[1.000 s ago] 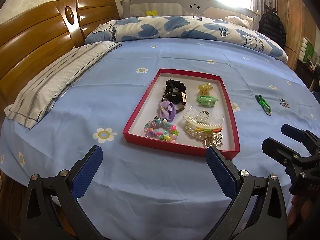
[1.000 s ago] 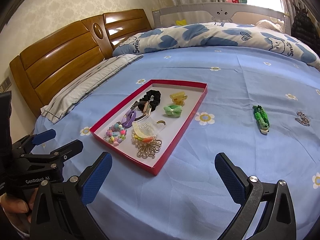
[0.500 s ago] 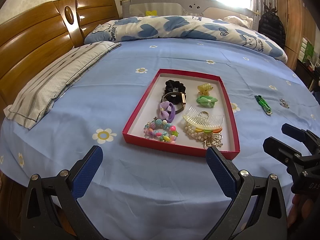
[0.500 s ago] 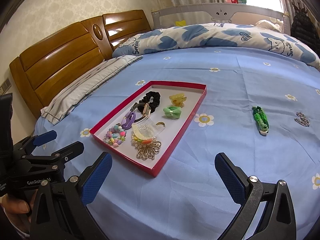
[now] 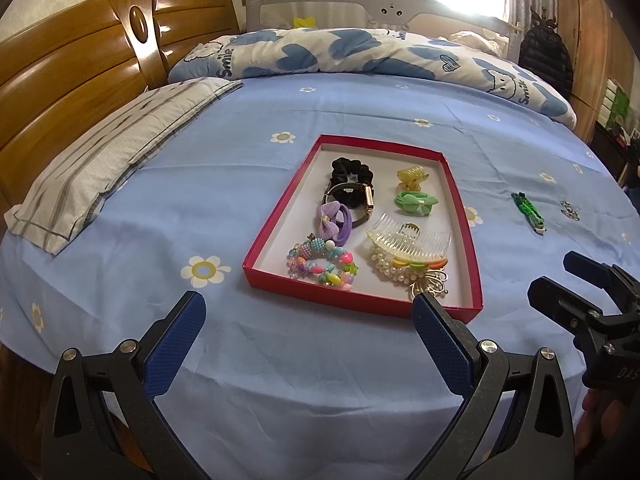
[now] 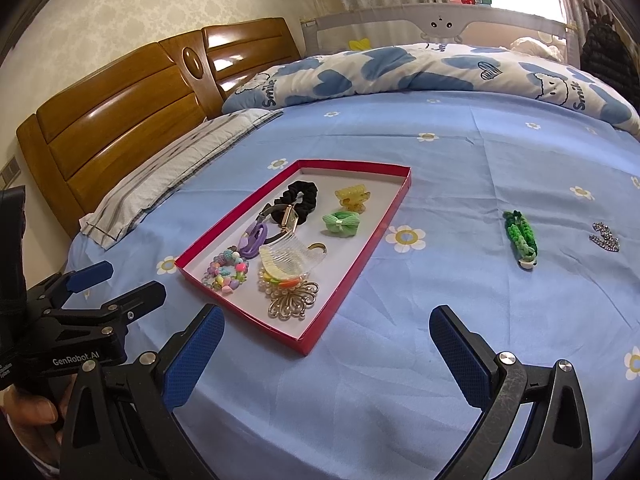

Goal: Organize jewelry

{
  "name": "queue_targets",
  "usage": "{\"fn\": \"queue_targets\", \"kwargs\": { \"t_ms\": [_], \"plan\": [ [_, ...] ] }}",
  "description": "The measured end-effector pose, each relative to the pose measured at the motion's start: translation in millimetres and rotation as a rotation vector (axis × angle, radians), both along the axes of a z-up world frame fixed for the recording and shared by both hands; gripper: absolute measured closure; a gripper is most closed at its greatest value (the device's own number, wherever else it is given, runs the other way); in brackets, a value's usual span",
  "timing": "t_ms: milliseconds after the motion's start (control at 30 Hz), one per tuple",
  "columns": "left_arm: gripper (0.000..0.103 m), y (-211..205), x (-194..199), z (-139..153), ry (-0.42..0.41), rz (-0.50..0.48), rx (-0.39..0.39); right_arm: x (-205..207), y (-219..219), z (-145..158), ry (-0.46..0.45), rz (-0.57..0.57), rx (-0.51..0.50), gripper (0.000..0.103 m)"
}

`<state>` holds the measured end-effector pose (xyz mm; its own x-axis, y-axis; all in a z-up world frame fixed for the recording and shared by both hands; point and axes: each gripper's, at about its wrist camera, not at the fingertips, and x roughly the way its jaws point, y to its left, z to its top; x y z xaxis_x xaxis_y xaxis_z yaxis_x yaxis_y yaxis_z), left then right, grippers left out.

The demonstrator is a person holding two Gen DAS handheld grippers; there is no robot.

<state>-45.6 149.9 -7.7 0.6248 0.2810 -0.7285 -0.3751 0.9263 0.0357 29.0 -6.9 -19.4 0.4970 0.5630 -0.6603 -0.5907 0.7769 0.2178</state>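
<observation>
A red-rimmed tray (image 5: 362, 304) (image 6: 352, 276) lies on the blue bedsheet and holds several hair pieces: a black scrunchie (image 5: 352, 170), a clear comb (image 5: 408, 238), a bead bracelet (image 5: 320, 266) and a green bow (image 5: 416, 203). A green braided clip (image 5: 528, 212) (image 6: 520, 236) and a silver rhinestone piece (image 5: 569, 210) (image 6: 605, 236) lie on the sheet right of the tray. My left gripper (image 5: 308, 332) is open and empty, near the tray's front edge. My right gripper (image 6: 326, 338) is open and empty, in front of the tray's right corner.
A striped pillow (image 5: 104, 152) lies at the left by the wooden headboard (image 5: 60, 76). A rolled blue-and-white quilt (image 5: 360, 52) lies across the far side. The bed's front edge drops off just below both grippers.
Both grippers have shifted very slightly; nothing on the bed has moved.
</observation>
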Motion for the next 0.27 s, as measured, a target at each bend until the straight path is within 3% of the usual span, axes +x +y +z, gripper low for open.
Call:
{"fn": "queue_targets", "kwargs": {
  "t_ms": [267],
  "plan": [
    [0.000,-0.1,6.4,-3.8,0.011,-0.010,-0.013,4.9,1.6,-5.6,0.013,0.000,0.000,0.000]
  ]
}}
